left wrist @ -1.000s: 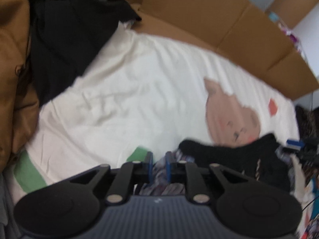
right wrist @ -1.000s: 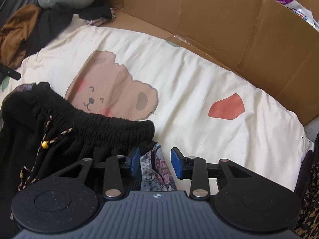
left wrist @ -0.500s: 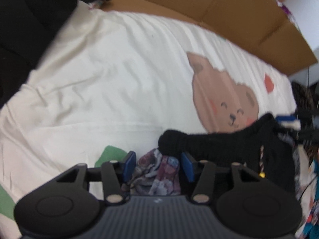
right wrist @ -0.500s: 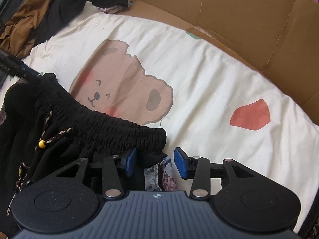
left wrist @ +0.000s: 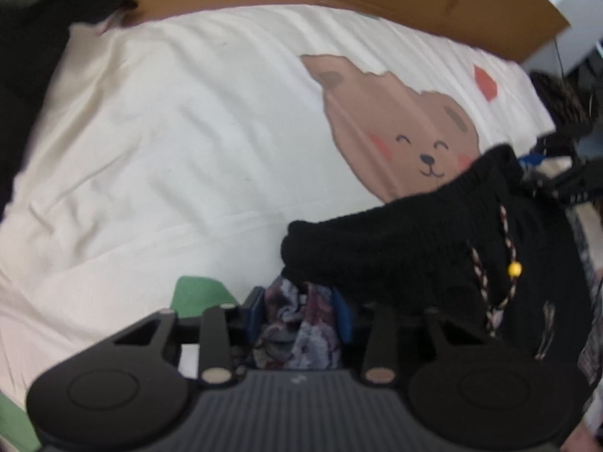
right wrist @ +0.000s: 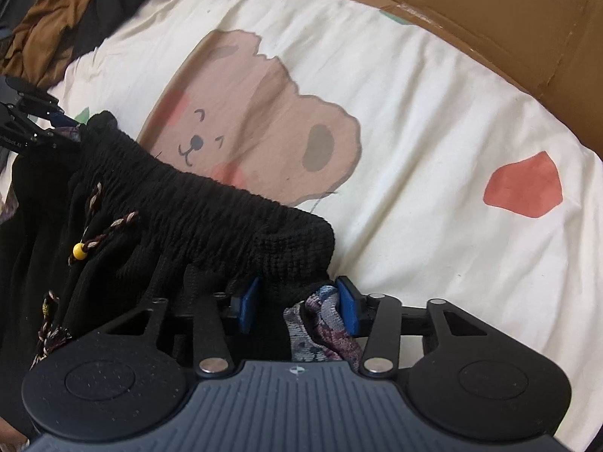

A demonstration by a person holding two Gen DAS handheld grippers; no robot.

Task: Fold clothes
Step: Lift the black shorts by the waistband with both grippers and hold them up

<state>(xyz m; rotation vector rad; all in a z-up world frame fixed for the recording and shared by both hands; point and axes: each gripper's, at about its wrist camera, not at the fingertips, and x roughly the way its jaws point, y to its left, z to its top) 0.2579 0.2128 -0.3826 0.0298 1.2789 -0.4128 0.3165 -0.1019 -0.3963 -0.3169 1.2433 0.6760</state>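
Both grippers were parted with cloth lying between their blue pads: the left gripper (left wrist: pixel 299 310) around patterned fabric (left wrist: pixel 297 324), the right gripper (right wrist: pixel 297 303) around the black smocked garment (right wrist: pixel 196 211). That garment lay bunched on the cream bear-print sheet (right wrist: pixel 414 120), beside a cardboard wall (right wrist: pixel 490 11).
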